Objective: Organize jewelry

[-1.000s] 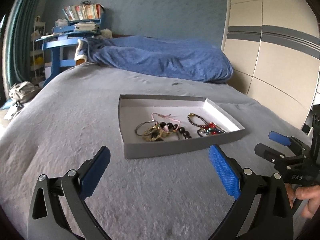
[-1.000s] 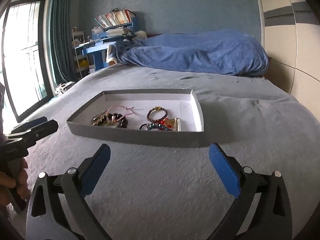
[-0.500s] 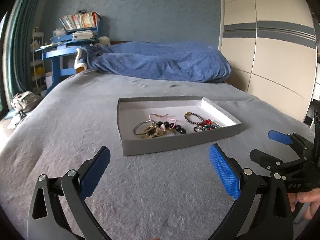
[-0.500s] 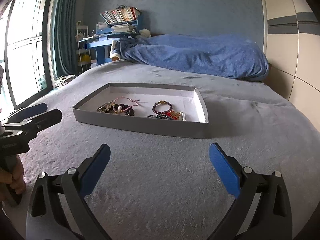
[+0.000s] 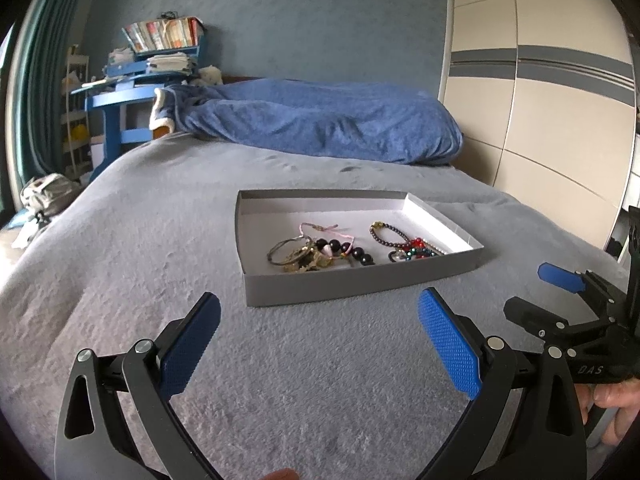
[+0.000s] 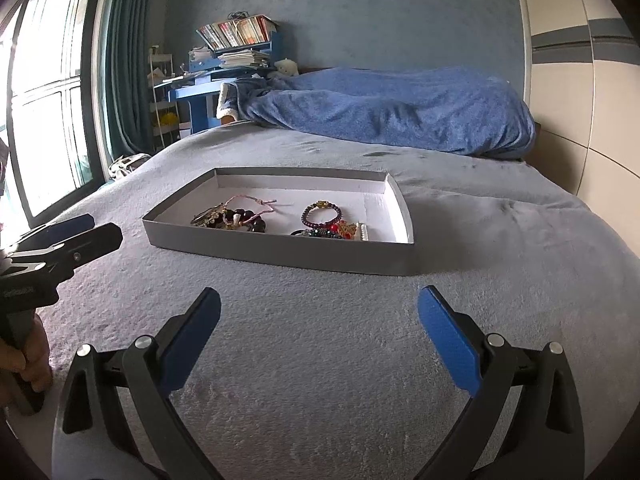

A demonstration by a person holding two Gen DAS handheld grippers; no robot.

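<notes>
A shallow grey cardboard tray [image 5: 352, 286] [image 6: 280, 250] lies on the grey bed cover. Inside it sits a tangle of bracelets: a pink cord bracelet [image 5: 320, 230] [image 6: 252, 200], black beads [image 5: 360, 257], a gold chain heap [image 5: 304, 262], a purple bead bracelet [image 6: 322, 214] and red and teal beads [image 5: 414, 248] [image 6: 340, 230]. My left gripper [image 5: 319, 334] stands open over the cover, short of the tray's near wall, holding nothing. My right gripper [image 6: 319, 334] is likewise open and empty, in front of the tray. Each gripper shows at the edge of the other's view.
A rumpled blue blanket [image 5: 320, 128] lies across the far end of the bed. A blue desk [image 5: 120, 96] stacked with books stands at the back left. Wardrobe doors [image 5: 540, 100] run along the right. A window [image 6: 48, 100] and curtain are on the left.
Both grippers have tilted up and eased back slightly, so the tray sits lower and a bit farther in both views. Jaws stay open; the jewelry has not moved.
</notes>
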